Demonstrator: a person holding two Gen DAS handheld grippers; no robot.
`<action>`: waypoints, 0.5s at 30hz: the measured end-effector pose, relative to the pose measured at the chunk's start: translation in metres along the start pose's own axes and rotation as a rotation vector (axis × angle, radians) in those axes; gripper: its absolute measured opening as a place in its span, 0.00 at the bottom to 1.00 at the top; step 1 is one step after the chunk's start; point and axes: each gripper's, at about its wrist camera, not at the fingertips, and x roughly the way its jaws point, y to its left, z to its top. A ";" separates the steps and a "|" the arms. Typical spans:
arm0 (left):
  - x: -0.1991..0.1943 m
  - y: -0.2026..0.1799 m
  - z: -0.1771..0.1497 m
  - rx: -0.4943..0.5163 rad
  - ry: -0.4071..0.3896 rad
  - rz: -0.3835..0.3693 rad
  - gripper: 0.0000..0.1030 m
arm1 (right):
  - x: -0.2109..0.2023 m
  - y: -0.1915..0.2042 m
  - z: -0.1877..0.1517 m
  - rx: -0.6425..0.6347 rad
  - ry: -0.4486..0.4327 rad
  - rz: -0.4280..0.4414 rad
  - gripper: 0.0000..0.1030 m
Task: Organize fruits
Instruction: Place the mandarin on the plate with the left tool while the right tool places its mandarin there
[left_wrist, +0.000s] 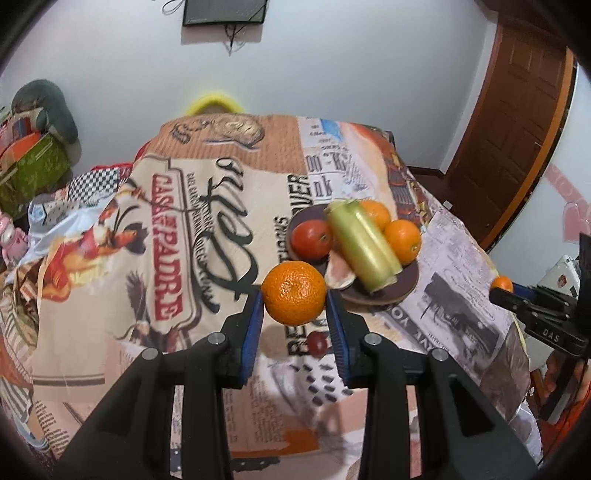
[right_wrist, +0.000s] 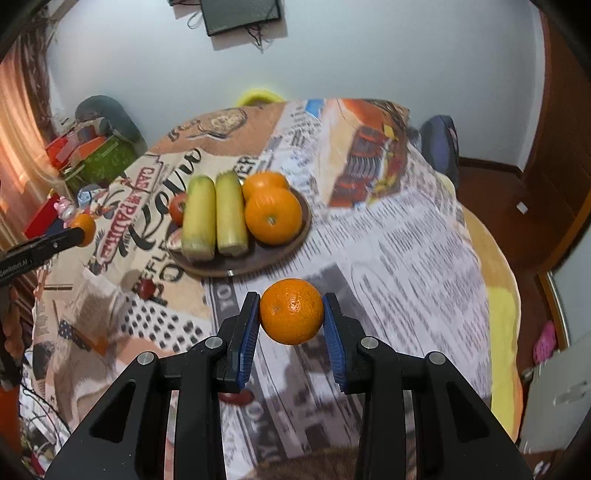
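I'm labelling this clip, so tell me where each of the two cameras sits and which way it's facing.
Left wrist: on the left gripper, angled down across the table; its fingers pinch an orange; the right gripper pokes in at right.
Right wrist: on the right gripper, angled down likewise; its fingers pinch another orange; the left gripper enters at left.
Shared: the plate of fruit, patterned tablecloth.

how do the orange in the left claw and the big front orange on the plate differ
The held orange is clamped between the left claw pads above the tablecloth; the plate orange rests on the wooden plate beside two corn cobs. Both are round and bright orange.
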 end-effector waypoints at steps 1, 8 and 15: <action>0.001 -0.004 0.002 0.005 -0.004 -0.004 0.34 | 0.001 0.002 0.004 -0.006 -0.009 0.001 0.30; 0.015 -0.014 0.012 0.015 -0.011 -0.018 0.34 | 0.008 0.011 0.026 -0.035 -0.047 0.034 0.30; 0.036 -0.019 0.017 0.020 0.003 -0.024 0.34 | 0.026 0.020 0.037 -0.065 -0.051 0.057 0.30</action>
